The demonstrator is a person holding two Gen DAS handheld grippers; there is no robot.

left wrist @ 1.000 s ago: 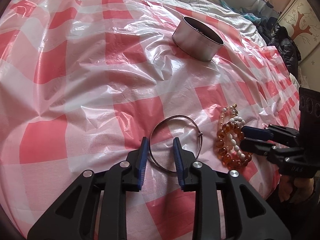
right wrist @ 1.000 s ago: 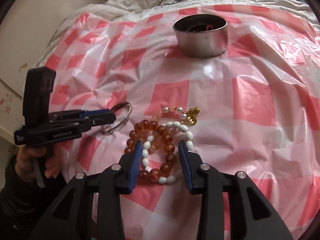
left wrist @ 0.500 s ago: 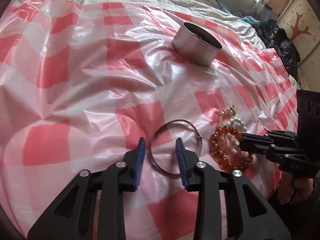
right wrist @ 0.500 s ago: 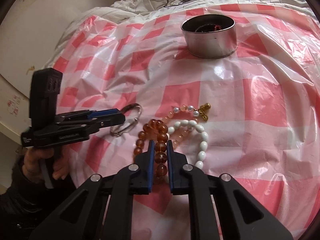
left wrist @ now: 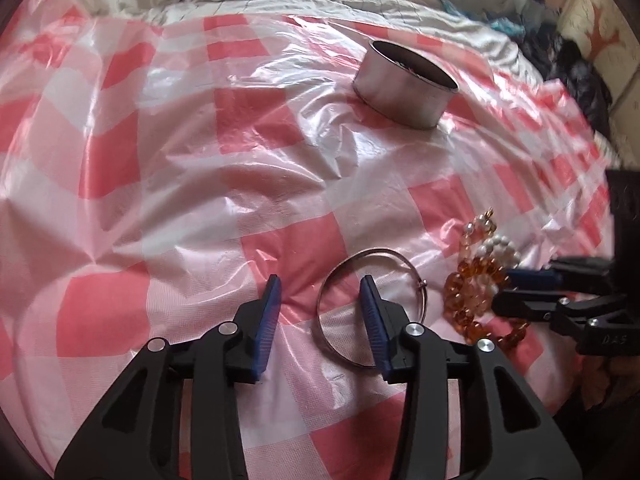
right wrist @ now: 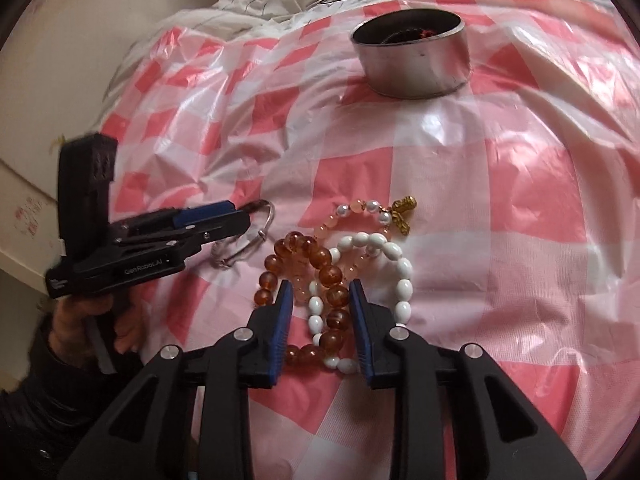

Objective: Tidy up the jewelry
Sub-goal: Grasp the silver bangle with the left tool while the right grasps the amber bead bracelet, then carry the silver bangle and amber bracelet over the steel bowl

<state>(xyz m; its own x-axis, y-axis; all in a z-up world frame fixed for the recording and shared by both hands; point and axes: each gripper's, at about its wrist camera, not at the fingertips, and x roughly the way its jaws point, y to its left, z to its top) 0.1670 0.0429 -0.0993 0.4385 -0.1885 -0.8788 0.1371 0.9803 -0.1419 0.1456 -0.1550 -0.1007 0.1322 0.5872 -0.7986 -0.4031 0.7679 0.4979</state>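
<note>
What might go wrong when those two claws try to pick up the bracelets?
The amber bead bracelet and white bead bracelet overlap, so the right gripper, jaws just reopened around both, may lift both. The thin silver bangle lies flat on crinkled plastic sheet; the left gripper could snag the sheet.

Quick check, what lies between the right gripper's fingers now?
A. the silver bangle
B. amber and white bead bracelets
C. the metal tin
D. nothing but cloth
B: the right gripper straddles the amber beads and white beads, jaws apart; the bangle lies by the left gripper.
</note>
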